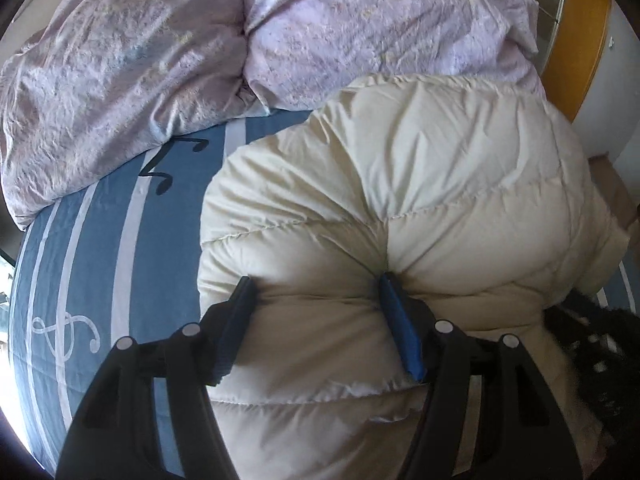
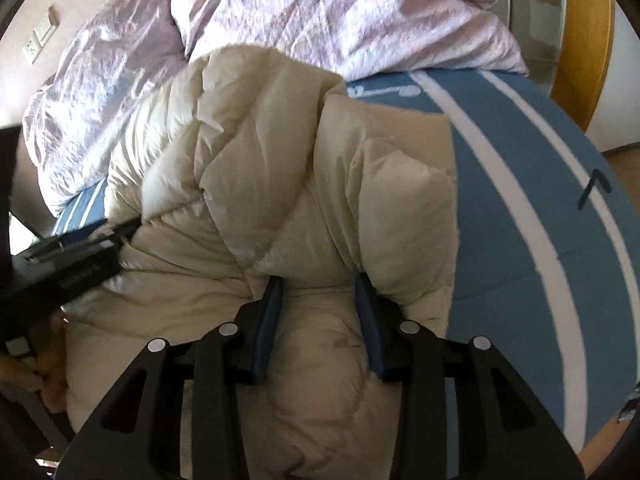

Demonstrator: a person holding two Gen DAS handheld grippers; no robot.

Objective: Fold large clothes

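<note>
A cream puffy down jacket (image 1: 420, 168) lies bunched on a blue bed sheet (image 1: 92, 264) with white stripes. My left gripper (image 1: 316, 278) points steeply down onto the jacket's near left part, and its blue pads press a thick padded fold from both sides. In the right wrist view the jacket (image 2: 260, 152) is heaped in folds. My right gripper (image 2: 318, 280) is shut on a bulging roll of it near the right edge. The left gripper (image 2: 128, 226) shows there from the side, dug into the jacket's left end.
A crumpled lilac duvet (image 1: 120, 60) fills the far side of the bed, shown as the duvet (image 2: 320, 8) behind the jacket. A wooden panel (image 1: 580, 28) stands at the far right. Bare sheet (image 2: 540, 200) lies right of the jacket. Something dark and blurred (image 1: 588, 336) sits at the lower right.
</note>
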